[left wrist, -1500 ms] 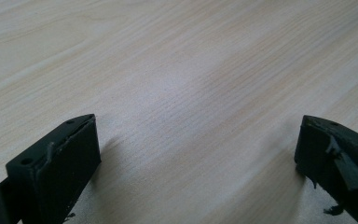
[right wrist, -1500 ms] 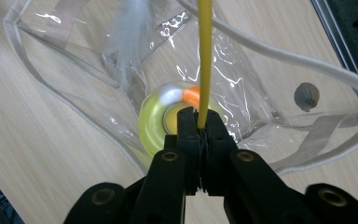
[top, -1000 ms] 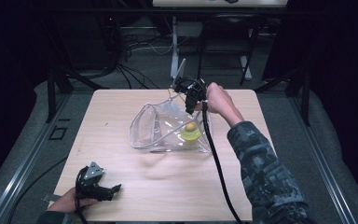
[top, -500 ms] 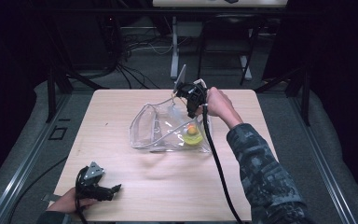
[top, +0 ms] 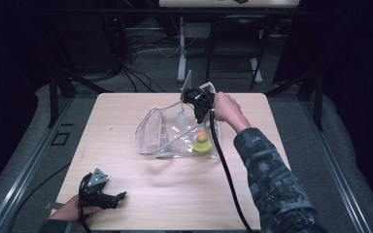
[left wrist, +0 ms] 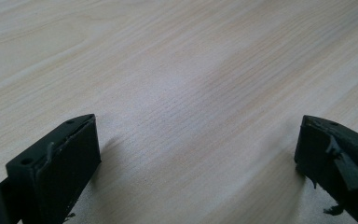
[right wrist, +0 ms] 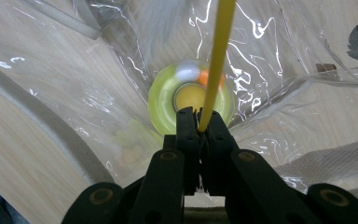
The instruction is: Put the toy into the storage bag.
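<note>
Right gripper (top: pixel 197 108), high view: held over the far half of the table (top: pixel 126 111), just right of centre, above a clear plastic bag (top: pixel 162 133) that lies on the wood; a yellow-green object (top: pixel 201 144) with an orange bit on top sits inside the bag at its right end, and the gripper's black cable trails back along the sleeve. Left gripper (top: pixel 108 198): resting at the near-left corner of the table, well apart from the bag, hand around it. Left gripper view: jaws spread wide over bare wood grain, nothing between them. Right gripper view: jaws pressed together, pinching a thin yellow strip (right wrist: pixel 216 56) that runs up out of frame; beyond the tips, through the crinkled clear plastic, a round yellow-green object (right wrist: pixel 165 105) with an orange patch at its upper right.
</note>
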Action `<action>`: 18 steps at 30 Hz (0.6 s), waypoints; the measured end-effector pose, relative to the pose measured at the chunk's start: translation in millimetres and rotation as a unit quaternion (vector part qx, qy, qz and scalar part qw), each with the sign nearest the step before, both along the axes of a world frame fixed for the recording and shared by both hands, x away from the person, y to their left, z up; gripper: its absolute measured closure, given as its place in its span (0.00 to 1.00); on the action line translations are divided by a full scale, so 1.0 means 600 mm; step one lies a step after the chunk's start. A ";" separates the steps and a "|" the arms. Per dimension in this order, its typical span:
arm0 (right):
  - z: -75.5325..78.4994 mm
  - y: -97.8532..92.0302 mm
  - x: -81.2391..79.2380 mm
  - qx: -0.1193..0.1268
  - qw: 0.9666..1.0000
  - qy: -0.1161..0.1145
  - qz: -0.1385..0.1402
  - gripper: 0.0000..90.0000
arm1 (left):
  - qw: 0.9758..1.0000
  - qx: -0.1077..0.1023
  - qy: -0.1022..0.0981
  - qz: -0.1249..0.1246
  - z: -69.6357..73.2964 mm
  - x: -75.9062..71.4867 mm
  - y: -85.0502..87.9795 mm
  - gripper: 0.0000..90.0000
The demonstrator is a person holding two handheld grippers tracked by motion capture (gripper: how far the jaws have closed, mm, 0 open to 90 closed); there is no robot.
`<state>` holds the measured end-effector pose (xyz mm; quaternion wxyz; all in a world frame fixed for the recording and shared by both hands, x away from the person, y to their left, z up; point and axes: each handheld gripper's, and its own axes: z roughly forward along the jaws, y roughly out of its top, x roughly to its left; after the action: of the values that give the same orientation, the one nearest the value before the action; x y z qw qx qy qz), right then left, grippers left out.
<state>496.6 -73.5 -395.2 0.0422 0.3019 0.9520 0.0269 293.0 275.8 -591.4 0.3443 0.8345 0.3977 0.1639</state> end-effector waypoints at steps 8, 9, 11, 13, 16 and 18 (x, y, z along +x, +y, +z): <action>0.003 0.001 0.000 -0.001 1.000 -0.002 -0.002 0.97 | 1.000 0.000 0.000 0.000 0.000 0.000 0.000 0.00; 0.003 0.001 0.000 -0.001 1.000 -0.002 -0.002 0.97 | 1.000 -0.001 0.000 0.001 0.000 0.000 0.000 0.00; 0.005 0.001 0.001 -0.002 1.000 -0.003 -0.001 0.97 | 1.000 0.000 0.000 0.000 0.000 0.000 0.000 0.00; 0.007 0.001 0.000 0.001 1.000 -0.006 -0.002 0.95 | 1.000 -0.001 0.001 0.001 0.000 0.000 0.000 0.00; 0.018 0.002 -0.003 0.006 1.000 -0.014 0.002 0.92 | 1.000 0.000 0.000 0.000 0.000 0.000 0.000 0.00; 0.027 0.004 -0.006 0.010 1.000 -0.020 0.005 0.91 | 1.000 -0.001 0.000 0.000 0.000 0.000 0.000 0.00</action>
<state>493.2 -71.1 -379.0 0.0579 0.2971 0.9521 0.0431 292.9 275.7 -591.5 0.3449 0.8340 0.3984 0.1633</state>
